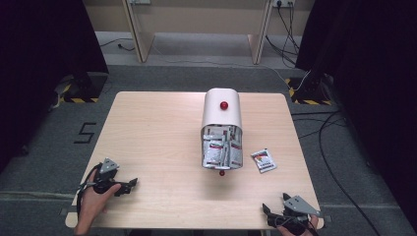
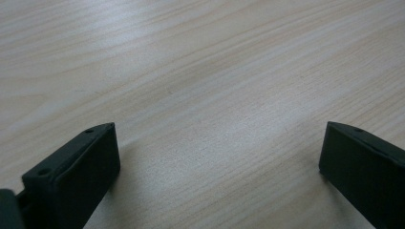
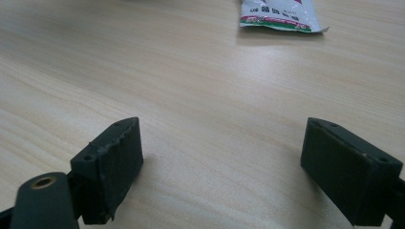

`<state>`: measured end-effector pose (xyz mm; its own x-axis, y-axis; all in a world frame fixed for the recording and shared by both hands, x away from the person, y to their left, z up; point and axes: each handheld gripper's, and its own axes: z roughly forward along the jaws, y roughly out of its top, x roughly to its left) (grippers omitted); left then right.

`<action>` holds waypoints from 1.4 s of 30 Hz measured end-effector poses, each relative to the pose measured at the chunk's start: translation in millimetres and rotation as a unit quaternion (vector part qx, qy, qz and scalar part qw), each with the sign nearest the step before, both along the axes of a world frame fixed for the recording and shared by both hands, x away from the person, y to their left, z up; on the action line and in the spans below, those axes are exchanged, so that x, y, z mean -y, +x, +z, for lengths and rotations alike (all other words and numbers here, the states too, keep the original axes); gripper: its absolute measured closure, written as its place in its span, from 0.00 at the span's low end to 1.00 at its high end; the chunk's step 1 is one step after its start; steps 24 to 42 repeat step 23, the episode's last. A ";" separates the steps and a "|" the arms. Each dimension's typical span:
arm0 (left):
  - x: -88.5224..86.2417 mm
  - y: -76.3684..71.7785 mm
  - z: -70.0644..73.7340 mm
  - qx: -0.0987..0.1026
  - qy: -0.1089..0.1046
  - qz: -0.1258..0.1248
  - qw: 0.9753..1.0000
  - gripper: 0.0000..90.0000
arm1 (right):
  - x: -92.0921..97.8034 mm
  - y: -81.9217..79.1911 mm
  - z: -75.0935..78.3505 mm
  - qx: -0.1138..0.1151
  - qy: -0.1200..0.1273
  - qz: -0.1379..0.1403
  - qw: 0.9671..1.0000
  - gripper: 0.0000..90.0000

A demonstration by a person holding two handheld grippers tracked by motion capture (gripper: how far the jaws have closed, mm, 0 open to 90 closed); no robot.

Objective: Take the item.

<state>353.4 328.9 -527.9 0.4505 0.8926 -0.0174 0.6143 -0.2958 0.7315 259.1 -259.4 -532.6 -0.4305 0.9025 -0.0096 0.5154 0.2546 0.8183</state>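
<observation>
With both the left gripper (image 1: 129,184) and the right gripper (image 1: 266,210) resting wide-jawed and empty near the table's (image 1: 157,128) near edge, the work is likely just starting: the right one is facing the loose packet (image 1: 263,160) lying right of the packet-filled container (image 1: 222,129), across open tabletop.

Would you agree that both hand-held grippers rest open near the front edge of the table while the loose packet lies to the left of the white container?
Not quite: in the high view the loose packet lies to the right of the white container, not its left. Both the left hand-held gripper and right hand-held gripper do rest open near the table's front edge.
</observation>
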 end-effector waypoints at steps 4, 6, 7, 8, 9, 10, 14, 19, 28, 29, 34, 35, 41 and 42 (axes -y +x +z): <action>0.0 0.0 -0.1 0.001 0.000 0.000 1.000 0.00 | 0.8 -2.8 -0.9 0.005 0.002 0.002 1.000 0.17; 0.0 0.0 0.0 0.000 0.000 0.000 1.000 0.00 | 0.5 -3.2 -0.9 0.005 0.002 0.002 1.000 0.17; 0.0 0.0 0.0 0.000 0.000 0.000 1.000 0.00 | 0.5 -3.3 -0.9 0.006 0.001 0.001 1.000 0.17; 0.0 0.0 0.0 0.000 0.000 0.000 1.000 0.00 | 0.4 -3.4 -0.9 0.006 0.001 0.001 1.000 0.17; 0.0 0.0 0.0 0.000 0.000 0.000 1.000 0.00 | 0.6 -3.2 -1.0 0.006 0.001 0.002 1.000 0.17; 0.0 0.0 0.0 0.000 0.000 0.000 1.000 0.00 | 0.7 -3.2 -1.0 0.005 0.002 0.002 1.000 0.17; 0.0 0.0 0.0 0.000 0.000 0.000 1.000 0.00 | 1.0 -2.9 -1.2 0.005 0.004 0.003 1.000 0.17; 0.0 0.0 0.0 0.000 0.000 0.000 1.000 0.00 | 0.8 -2.8 -1.3 0.006 0.003 0.003 1.000 0.17; 0.0 0.0 0.0 0.000 0.000 0.000 1.000 0.00 | 0.9 -2.6 -1.4 0.007 0.003 0.004 1.000 0.17; 0.0 0.0 0.0 0.000 0.000 0.000 1.000 0.00 | 0.9 -2.6 -1.4 0.007 0.003 0.004 1.000 0.17; 0.0 0.0 0.0 0.000 0.000 0.000 1.000 0.00 | 0.9 -2.6 -1.4 0.007 0.003 0.004 1.000 0.17; 0.0 0.0 0.0 0.000 0.000 0.000 1.000 0.00 | 0.9 -2.6 -1.4 0.007 0.003 0.004 1.000 0.17; 0.0 0.0 0.0 0.000 0.000 0.000 1.000 0.00 | 0.9 -2.6 -1.4 0.007 0.003 0.004 1.000 0.17; 0.0 0.0 0.0 0.000 0.000 0.000 1.000 0.00 | 0.9 -2.6 -1.4 0.007 0.003 0.004 1.000 0.17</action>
